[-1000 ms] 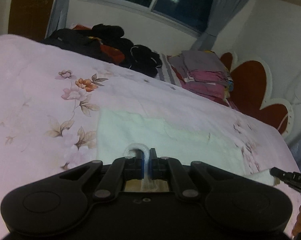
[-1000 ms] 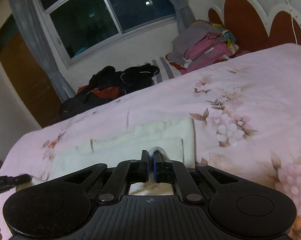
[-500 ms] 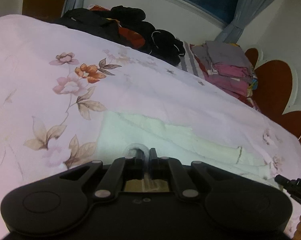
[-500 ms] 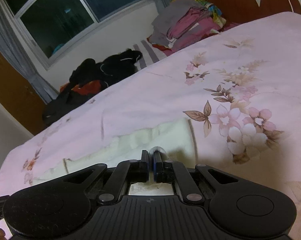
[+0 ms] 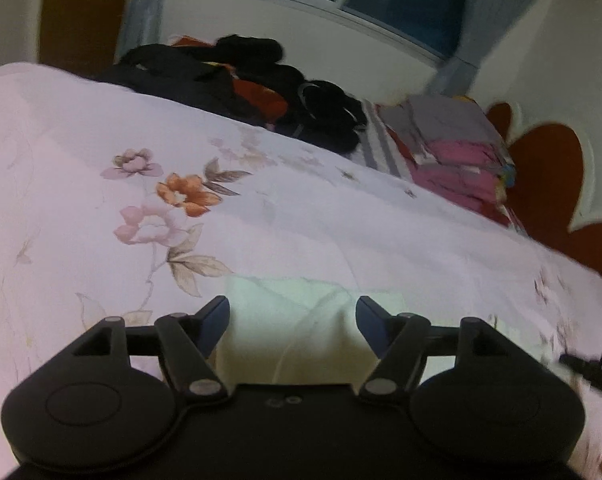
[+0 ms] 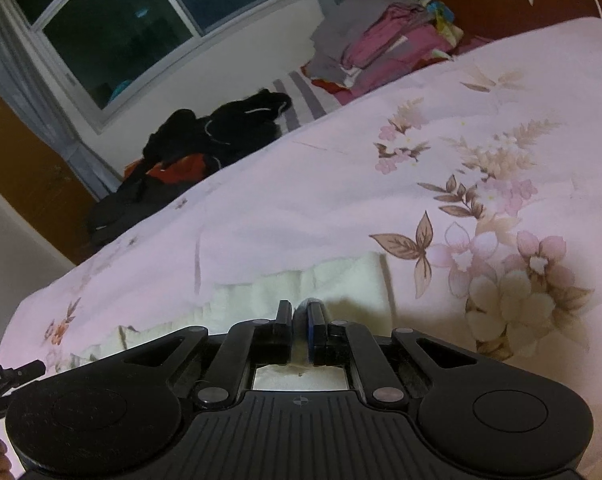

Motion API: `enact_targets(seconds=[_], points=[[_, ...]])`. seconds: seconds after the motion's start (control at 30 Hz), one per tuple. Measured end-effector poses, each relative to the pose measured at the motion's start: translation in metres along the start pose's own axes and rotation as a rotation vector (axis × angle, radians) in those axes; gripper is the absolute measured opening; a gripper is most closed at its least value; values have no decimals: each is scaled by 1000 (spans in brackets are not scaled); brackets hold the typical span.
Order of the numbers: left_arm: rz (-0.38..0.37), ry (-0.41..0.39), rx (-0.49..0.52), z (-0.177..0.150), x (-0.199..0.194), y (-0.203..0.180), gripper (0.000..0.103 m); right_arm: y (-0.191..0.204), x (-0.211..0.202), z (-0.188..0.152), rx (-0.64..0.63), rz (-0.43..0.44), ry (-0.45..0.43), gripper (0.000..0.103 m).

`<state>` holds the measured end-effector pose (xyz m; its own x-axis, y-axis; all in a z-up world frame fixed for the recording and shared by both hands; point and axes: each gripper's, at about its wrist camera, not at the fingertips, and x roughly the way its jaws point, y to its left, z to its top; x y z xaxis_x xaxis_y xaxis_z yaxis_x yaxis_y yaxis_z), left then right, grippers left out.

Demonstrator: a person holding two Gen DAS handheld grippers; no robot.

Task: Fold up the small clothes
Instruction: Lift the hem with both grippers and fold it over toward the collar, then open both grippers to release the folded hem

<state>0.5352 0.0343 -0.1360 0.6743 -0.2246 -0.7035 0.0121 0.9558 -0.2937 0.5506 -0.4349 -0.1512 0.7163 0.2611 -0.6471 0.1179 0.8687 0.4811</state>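
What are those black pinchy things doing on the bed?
A person is folding a small cream cloth on the flowery pink bedspread with two hand-held grippers. The left gripper is opening, its pads clear of the cloth. The right gripper is just starting to open, with cloth still between its jaws.

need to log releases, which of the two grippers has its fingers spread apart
The left gripper: its fingers are opening over the cream cloth; the right gripper fingers remain nearly together.

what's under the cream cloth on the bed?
The cream cloth lies flat on the pink floral bedsheet, which shows all around it. Whether anything sits between cloth and sheet can't be seen; its near edge is hidden behind the tongs.
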Motion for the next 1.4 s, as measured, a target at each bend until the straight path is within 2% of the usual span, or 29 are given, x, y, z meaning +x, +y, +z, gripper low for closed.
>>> enact_targets(seconds=[0.03, 0.07, 0.1, 0.17, 0.2, 0.23, 0.3, 0.43, 0.5, 0.53, 0.57, 0.63, 0.67, 0.73, 0.87, 1.0, 1.23, 1.33, 1.4], points=[[-2, 13, 22, -1, 3, -2, 69, 1, -2, 1, -14, -14, -17, 40], [1, 23, 46, -3, 7, -5, 69, 0, -4, 2, -27, -25, -44, 76], [2, 28, 67, -5, 11, -9, 69, 1, -8, 2, -44, -24, -72, 81], [6, 41, 105, -8, 22, -15, 67, 5, -8, 3, -99, -9, -74, 79], [13, 46, 118, -9, 28, -17, 67, 7, -8, 3, -125, -5, -76, 75], [17, 52, 127, -10, 32, -18, 65, 11, -6, 1, -160, -7, -71, 67], [25, 63, 138, -12, 40, -18, 61, 15, 2, -3, -232, -11, -43, 62], [28, 68, 178, -13, 44, -21, 46, 14, 24, -10, -297, -15, 26, 44], [24, 73, 189, -13, 44, -22, 41, 14, 33, -12, -303, -10, 46, 41], [18, 75, 193, -13, 44, -22, 30, 13, 36, -14, -311, -6, 54, 35], [17, 75, 200, -13, 44, -23, 18, 14, 39, -15, -322, -1, 66, 22], [10, 63, 215, -14, 42, -25, 7, 18, 40, -17, -355, 6, 78, 7], [5, 57, 217, -15, 40, -25, 4, 20, 40, -18, -379, 7, 77, 5], [-6, 32, 206, -15, 34, -26, 4, 23, 36, -19, -404, 11, 65, 3], [-19, -50, 165, -11, 17, -24, 4, 23, 14, -9, -360, 39, -47, 3], [12, -123, 105, -1, 10, -22, 4, 22, 5, -1, -311, 9, -139, 3], [102, -45, 127, -15, 44, -25, 4, 16, 47, -11, -284, -88, -46, 3], [121, -33, 152, -20, 46, -25, 5, 13, 52, -14, -290, -103, -30, 3], [138, -20, 165, -18, 46, -26, 10, 13, 50, -15, -299, -111, -29, 3]])
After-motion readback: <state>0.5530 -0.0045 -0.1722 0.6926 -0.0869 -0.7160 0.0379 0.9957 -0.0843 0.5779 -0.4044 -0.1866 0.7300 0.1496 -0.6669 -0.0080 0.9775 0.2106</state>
